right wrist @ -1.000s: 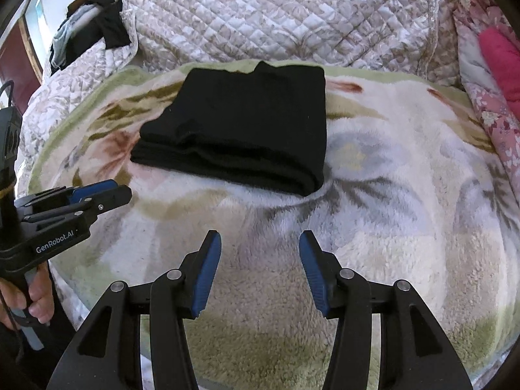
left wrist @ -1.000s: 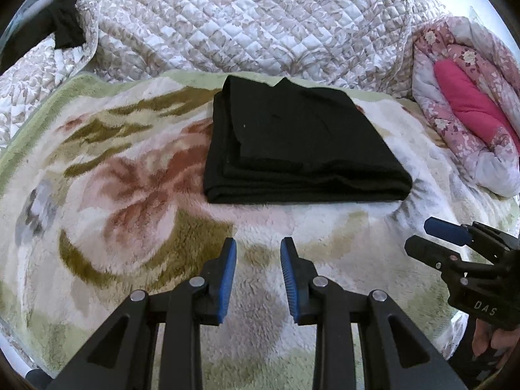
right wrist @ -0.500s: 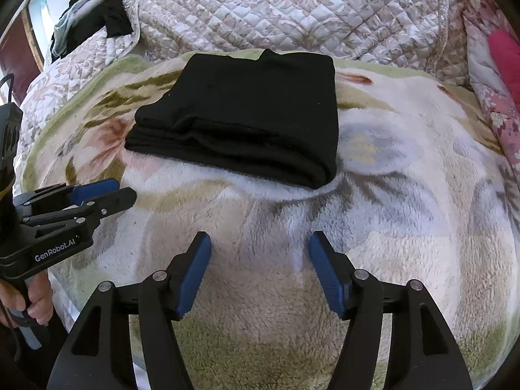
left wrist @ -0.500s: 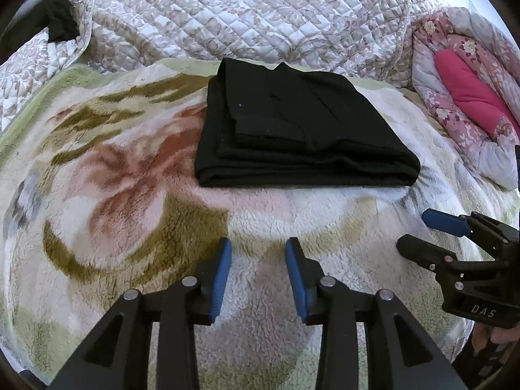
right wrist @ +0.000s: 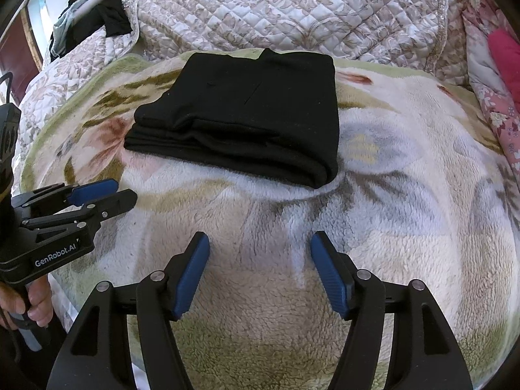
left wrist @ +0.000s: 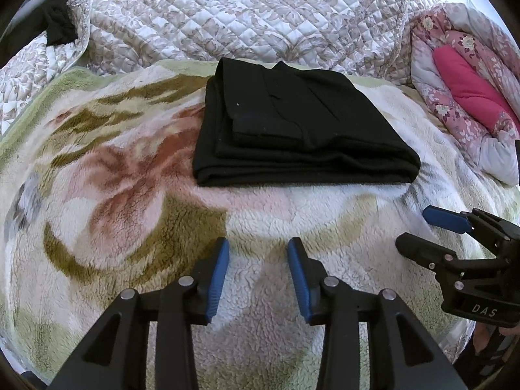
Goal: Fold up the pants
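Note:
The black pants point(left wrist: 292, 123) lie folded in a flat stack on the fleece flower blanket point(left wrist: 113, 195), near its far edge; they also show in the right wrist view point(right wrist: 247, 120). My left gripper point(left wrist: 258, 253) is open and empty, low over the blanket in front of the pants. My right gripper point(right wrist: 258, 247) is open wider and empty, also short of the pants. Each gripper shows in the other's view: the right one point(left wrist: 419, 230) at the right edge, the left one point(right wrist: 120, 191) at the left edge.
A quilted cream bedspread point(left wrist: 243, 13) rises behind the blanket. A pink flowered duvet point(left wrist: 464, 87) is bundled at the right. Dark clothes point(right wrist: 94, 16) hang at the back left. The blanket's near edge drops off by the hands.
Both grippers have moved slightly closer to the pants. The right gripper's jaws have opened wider. The pants have not moved.

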Action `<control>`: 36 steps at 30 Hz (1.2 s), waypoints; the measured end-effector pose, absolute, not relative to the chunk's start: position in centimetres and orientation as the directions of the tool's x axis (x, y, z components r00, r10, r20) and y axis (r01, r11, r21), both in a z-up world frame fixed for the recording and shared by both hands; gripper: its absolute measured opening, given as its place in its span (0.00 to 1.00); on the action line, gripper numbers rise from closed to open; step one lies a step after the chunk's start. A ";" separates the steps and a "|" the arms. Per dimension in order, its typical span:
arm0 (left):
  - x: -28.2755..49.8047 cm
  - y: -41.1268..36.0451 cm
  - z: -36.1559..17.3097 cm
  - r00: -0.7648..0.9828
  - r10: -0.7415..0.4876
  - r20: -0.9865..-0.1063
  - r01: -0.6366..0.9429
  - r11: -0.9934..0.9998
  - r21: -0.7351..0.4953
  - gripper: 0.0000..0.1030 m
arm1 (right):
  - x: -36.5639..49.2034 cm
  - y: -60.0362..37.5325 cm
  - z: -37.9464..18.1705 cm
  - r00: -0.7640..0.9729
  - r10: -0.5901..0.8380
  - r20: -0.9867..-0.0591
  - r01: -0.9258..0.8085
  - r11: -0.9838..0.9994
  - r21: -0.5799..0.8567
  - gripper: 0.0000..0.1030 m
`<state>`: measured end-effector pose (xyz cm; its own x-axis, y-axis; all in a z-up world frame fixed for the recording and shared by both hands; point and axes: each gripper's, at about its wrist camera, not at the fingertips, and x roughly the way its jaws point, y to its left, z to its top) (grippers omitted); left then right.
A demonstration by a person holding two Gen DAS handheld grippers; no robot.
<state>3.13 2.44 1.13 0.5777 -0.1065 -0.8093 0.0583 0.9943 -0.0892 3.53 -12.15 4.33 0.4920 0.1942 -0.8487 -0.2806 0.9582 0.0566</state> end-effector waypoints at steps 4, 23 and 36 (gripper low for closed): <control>3.1 2.4 1.1 0.578 -0.108 -0.809 0.059 0.994 -0.091 0.40 | 3.5 -12.2 4.3 0.494 0.197 -0.847 -0.282 0.958 0.059 0.64; 3.1 2.3 1.0 0.584 -0.103 -0.805 0.063 0.995 -0.081 0.44 | 3.6 -12.2 4.3 0.499 0.199 -0.844 -0.279 0.958 0.061 0.65; 3.1 2.2 1.0 0.582 -0.104 -0.806 0.062 0.995 -0.083 0.46 | 3.6 -12.3 4.2 0.498 0.198 -0.844 -0.278 0.959 0.061 0.65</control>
